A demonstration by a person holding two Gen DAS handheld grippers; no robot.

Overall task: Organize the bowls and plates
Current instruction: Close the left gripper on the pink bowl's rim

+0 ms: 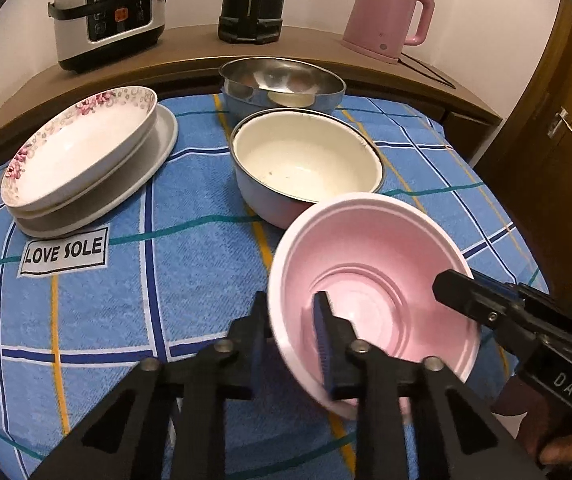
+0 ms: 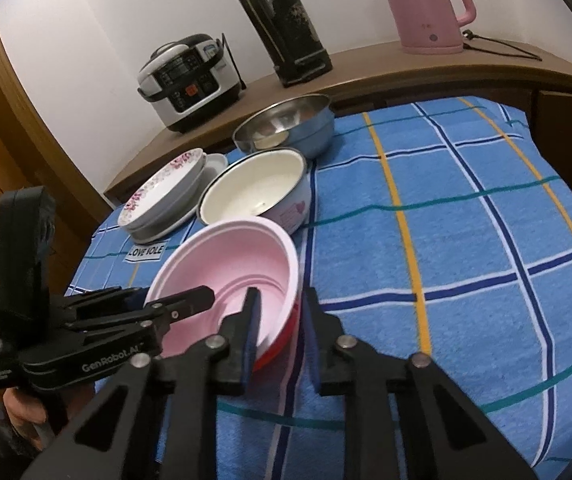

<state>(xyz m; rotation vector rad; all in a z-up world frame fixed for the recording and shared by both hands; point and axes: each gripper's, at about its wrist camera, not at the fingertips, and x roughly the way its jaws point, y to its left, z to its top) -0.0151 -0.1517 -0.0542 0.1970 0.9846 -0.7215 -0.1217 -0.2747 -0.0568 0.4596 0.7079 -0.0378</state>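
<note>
Gripping the pink bowl (image 1: 370, 300) from both sides, the two grippers hold it tilted above the blue checked cloth (image 1: 125, 300), its mouth facing the other dishes. At ten o'clock in the left wrist view the floral plate (image 1: 81, 152) sits atop stacked plates; at twelve stands the enamel bowl (image 1: 306, 160), the steel bowl (image 1: 281, 80) behind it. The left gripper (image 1: 290, 336) is clenched on the pink bowl's wall, one finger inside, one outside. The right gripper (image 2: 279, 320) is likewise clamped over the opposite wall at three o'clock. Judged advice: keep both grips firm, level the bowl, carry it toward twelve o'clock and lower it squarely into the enamel bowl without knocking that rim, releasing only once seated.
</note>
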